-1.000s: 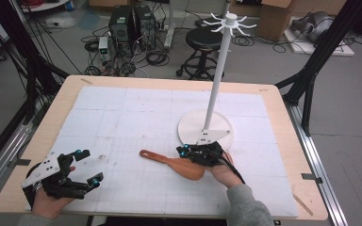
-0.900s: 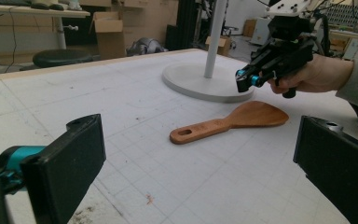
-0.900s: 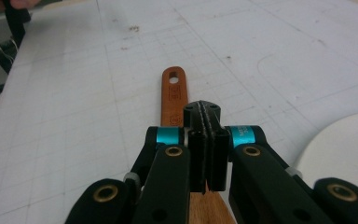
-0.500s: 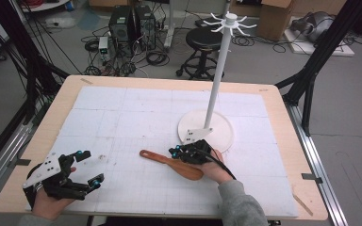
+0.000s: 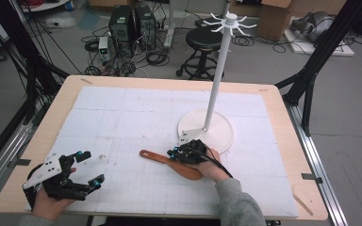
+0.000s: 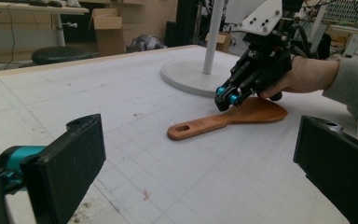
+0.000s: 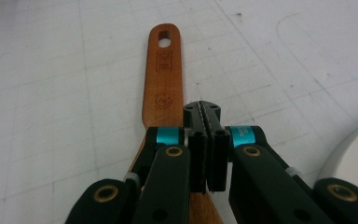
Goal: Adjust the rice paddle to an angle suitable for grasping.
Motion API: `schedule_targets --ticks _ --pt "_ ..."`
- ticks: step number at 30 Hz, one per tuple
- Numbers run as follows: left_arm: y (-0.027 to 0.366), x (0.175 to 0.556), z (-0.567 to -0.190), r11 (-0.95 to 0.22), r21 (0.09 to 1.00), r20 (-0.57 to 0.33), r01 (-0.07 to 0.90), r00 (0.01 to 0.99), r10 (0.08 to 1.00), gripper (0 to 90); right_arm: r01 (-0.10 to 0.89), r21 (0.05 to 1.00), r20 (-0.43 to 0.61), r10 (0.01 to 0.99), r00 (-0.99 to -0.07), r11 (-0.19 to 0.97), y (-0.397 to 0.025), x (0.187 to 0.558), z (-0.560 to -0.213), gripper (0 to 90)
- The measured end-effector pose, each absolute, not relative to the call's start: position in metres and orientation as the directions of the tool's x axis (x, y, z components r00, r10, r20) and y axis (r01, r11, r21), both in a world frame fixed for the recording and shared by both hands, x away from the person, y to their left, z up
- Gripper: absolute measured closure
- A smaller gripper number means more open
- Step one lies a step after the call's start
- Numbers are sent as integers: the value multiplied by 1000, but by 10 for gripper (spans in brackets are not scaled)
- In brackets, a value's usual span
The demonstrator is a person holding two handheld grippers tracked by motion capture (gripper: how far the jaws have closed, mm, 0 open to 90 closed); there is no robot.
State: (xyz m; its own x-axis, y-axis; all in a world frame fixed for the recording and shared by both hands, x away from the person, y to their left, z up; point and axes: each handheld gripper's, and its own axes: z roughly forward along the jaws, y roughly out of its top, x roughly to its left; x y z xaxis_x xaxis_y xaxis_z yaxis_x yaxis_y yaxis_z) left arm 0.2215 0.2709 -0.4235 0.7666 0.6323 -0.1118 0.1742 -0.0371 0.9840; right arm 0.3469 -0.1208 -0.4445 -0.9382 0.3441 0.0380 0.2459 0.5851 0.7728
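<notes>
Near the table's front middle: right gripper (image 5: 176, 153), held in the person's right hand (image 5: 212, 167), sits over the wooden spatula (image 5: 169, 163).
Right gripper state: jaws pressed together with nothing between them; the right gripper view has the closed tips (image 7: 203, 116) just above the spatula's handle.
Spatula position: flat on the white gridded mat (image 5: 122, 117), blade toward the right hand, handle pointing left across the table.
Right gripper view detail: hanging hole (image 7: 164, 38) at the handle's far end, plus two stamped marks on the wood, too small to read.
Left gripper view detail: right gripper (image 6: 228, 95) seen from the side, tips low over the spot where the handle widens into the blade (image 6: 256, 111); whether they touch the wood cannot be told.
Left gripper: left gripper (image 5: 87, 167) at the front left corner, in the left hand (image 5: 52, 200), jaws spread wide and holding nothing.
Gap between grippers: well apart, with bare mat between them.
Stand: white pole (image 5: 217, 70) on a round white base (image 5: 217, 129), just behind the right gripper; hook arms (image 5: 230, 21) at its top.
Edges: the left gripper sits near the table's front wooden edge (image 5: 9, 202); the spatula lies well inside the mat.
Open room: bare mat spreads left of and behind the spatula's handle.
</notes>
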Motion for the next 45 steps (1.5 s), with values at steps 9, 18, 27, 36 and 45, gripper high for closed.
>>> schedule_targets --ticks 9,18,27,36,45 --pt "271 222 -425 -43 983 -112 179 766 633 26 239 753 28 333 -942 613 -118 348 -446 890" --pt "270 222 -425 -45 982 -114 184 765 634 26 203 736 -14 314 -949 646 -114 346 -446 894" --pt "273 222 -425 -41 983 -114 181 763 637 26 199 713 -12 296 -955 672 -115 341 -443 895" --pt "275 221 -425 -38 983 -115 182 759 641 26 216 704 18 287 -958 676 -124 328 -442 895" --pt "276 220 -424 -37 983 -114 179 758 642 26 230 698 33 291 -956 678 -132 318 -442 895"
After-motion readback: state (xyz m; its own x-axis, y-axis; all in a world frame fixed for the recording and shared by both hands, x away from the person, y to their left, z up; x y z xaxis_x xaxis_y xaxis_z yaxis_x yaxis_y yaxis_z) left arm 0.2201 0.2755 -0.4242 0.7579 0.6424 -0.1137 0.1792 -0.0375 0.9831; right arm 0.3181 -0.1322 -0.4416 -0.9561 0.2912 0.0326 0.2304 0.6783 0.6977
